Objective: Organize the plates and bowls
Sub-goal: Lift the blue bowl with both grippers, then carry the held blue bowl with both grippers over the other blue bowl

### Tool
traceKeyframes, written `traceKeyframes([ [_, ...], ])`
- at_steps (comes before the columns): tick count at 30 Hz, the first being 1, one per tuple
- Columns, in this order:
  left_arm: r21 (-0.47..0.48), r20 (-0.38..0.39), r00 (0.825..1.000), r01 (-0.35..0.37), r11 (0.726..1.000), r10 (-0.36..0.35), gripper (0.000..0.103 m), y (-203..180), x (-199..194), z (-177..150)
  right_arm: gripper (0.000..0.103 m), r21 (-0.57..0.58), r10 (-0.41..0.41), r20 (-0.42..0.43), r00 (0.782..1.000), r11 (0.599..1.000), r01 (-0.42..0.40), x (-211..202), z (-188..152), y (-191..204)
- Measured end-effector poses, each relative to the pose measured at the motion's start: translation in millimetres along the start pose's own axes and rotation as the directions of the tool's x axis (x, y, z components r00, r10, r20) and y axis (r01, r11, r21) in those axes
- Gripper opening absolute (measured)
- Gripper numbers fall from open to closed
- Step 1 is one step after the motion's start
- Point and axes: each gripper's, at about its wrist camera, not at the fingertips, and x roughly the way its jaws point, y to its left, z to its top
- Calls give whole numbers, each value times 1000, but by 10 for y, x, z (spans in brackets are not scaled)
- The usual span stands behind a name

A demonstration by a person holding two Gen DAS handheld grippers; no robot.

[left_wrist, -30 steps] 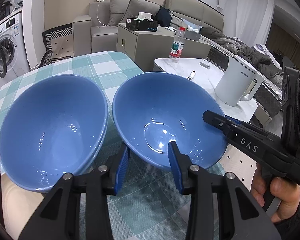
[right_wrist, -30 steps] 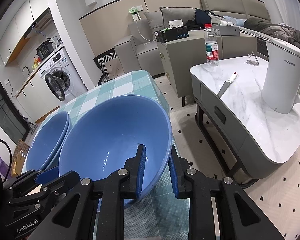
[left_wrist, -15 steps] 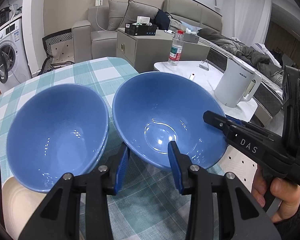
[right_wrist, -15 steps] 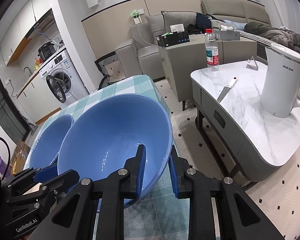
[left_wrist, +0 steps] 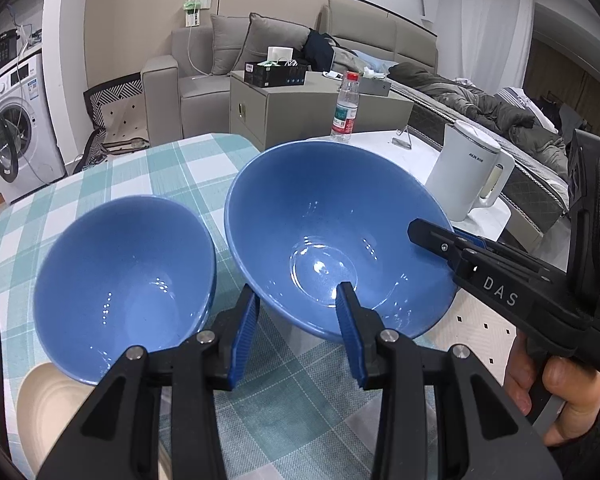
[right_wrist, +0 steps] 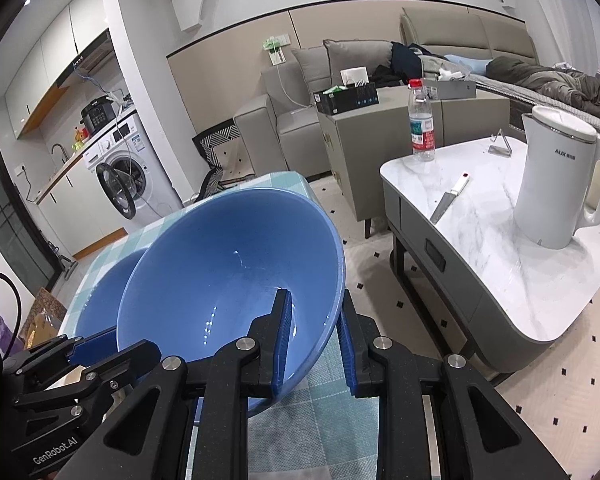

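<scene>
A cream plate [left_wrist: 40, 404] is seen at the lower left of the left wrist view, partly covered by a blue bowl [left_wrist: 120, 292] resting on the checked counter [left_wrist: 140, 172]. At the frame's centre, a larger blue bowl [left_wrist: 332, 240] is held tilted above the counter. Its near rim is clamped by the left tongs [left_wrist: 296, 332], and its right rim by the right tongs [right_wrist: 312, 344], whose pads are closed tight on the wall. At the right, a white kettle [right_wrist: 560, 184] stands on a marble table [right_wrist: 480, 232].
</scene>
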Motion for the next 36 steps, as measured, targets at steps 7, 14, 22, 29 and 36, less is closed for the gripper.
traceKeyframes([
  [7,13,23,1000,-1,1000,1,38,-20,-118,44,23,-1,4,36,999,1000,-4,-181,11,51],
  [14,25,44,999,-4,1000,3,38,-32,-239,84,23,-8,12,73,997,1000,-11,-341,60,130],
  [22,32,71,997,-10,999,8,38,6,-346,112,23,-21,14,99,995,1000,-12,-471,72,241],
  [29,23,88,996,-21,1000,19,38,108,-438,92,23,-47,26,117,993,999,-20,-530,81,375],
  [36,10,104,994,-19,1000,18,38,262,-511,91,23,-71,34,116,993,997,-26,-516,69,540],
])
